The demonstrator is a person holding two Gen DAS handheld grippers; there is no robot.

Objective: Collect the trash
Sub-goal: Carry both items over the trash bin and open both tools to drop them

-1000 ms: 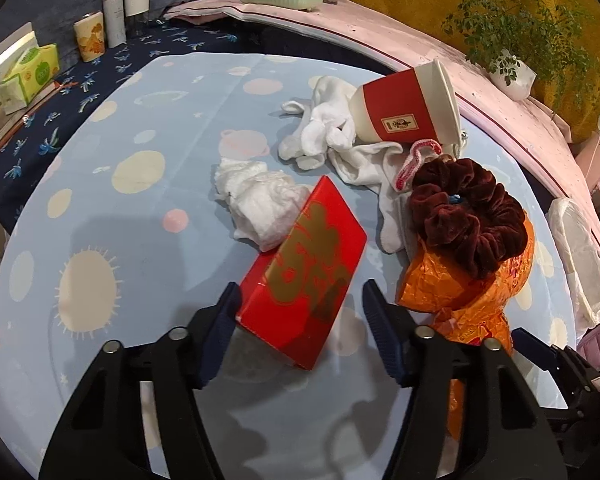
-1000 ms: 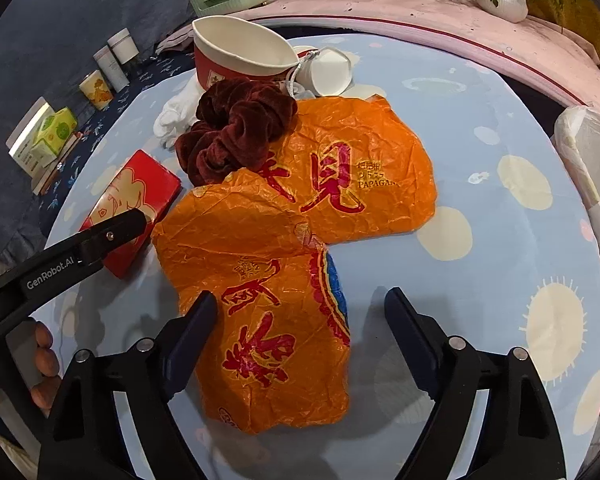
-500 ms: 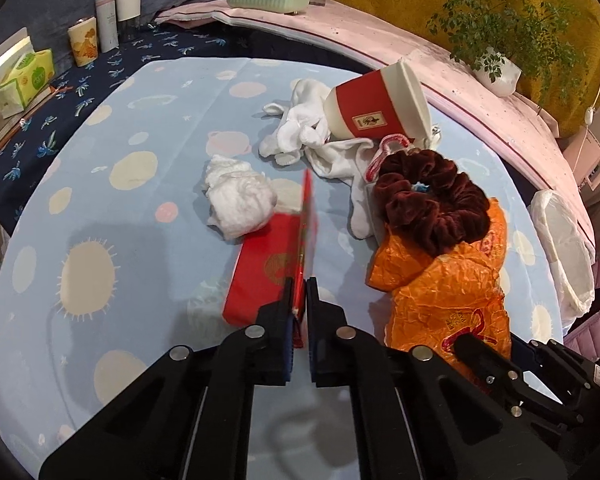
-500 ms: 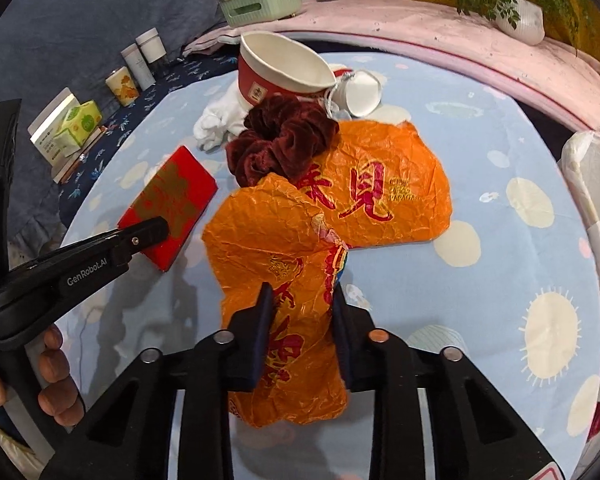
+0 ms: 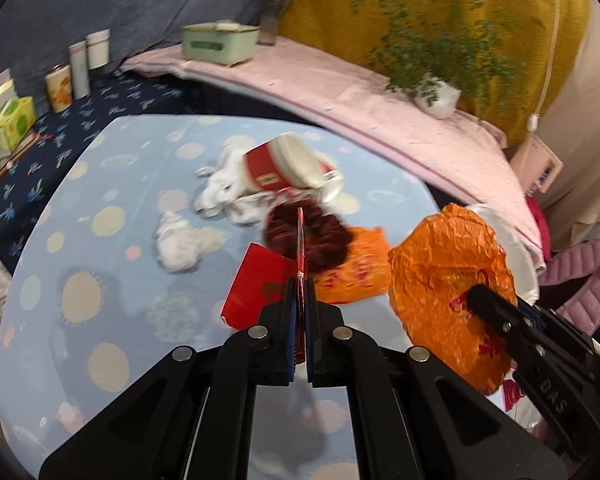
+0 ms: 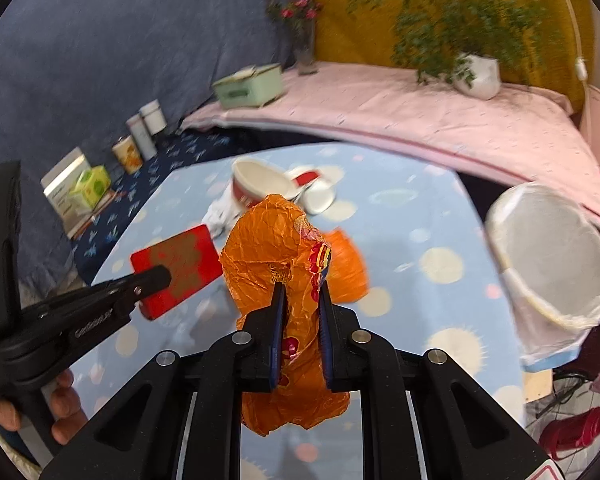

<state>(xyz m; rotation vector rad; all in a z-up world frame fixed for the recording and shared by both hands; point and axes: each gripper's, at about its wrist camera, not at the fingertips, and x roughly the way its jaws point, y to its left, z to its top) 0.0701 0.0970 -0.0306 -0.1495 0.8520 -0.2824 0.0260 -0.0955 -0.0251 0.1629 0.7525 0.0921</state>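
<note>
My left gripper (image 5: 299,280) is shut on a flat red packet (image 5: 256,288), held above the table; the packet also shows in the right wrist view (image 6: 180,260). My right gripper (image 6: 300,292) is shut on a crumpled orange wrapper (image 6: 272,240), lifted off the table; the wrapper also shows in the left wrist view (image 5: 448,272). A second orange wrapper (image 5: 356,272) lies on the blue dotted tablecloth (image 5: 100,240) beside a dark red scrunchie (image 5: 320,236). A tipped red and white paper cup (image 5: 284,168), white cloth (image 5: 220,192) and a crumpled tissue (image 5: 180,244) lie behind.
A bin lined with a white bag (image 6: 548,256) stands at the table's right edge. A pink-covered ledge (image 6: 380,108) behind holds a green box (image 6: 252,86) and a potted plant (image 6: 472,68). Canisters (image 5: 88,60) and boxes (image 5: 12,124) stand on the left.
Both grippers have risen from the table with their loads: the left with the red packet, the right with the orange wrapper. The scrunchie and second wrapper stayed on the table.
</note>
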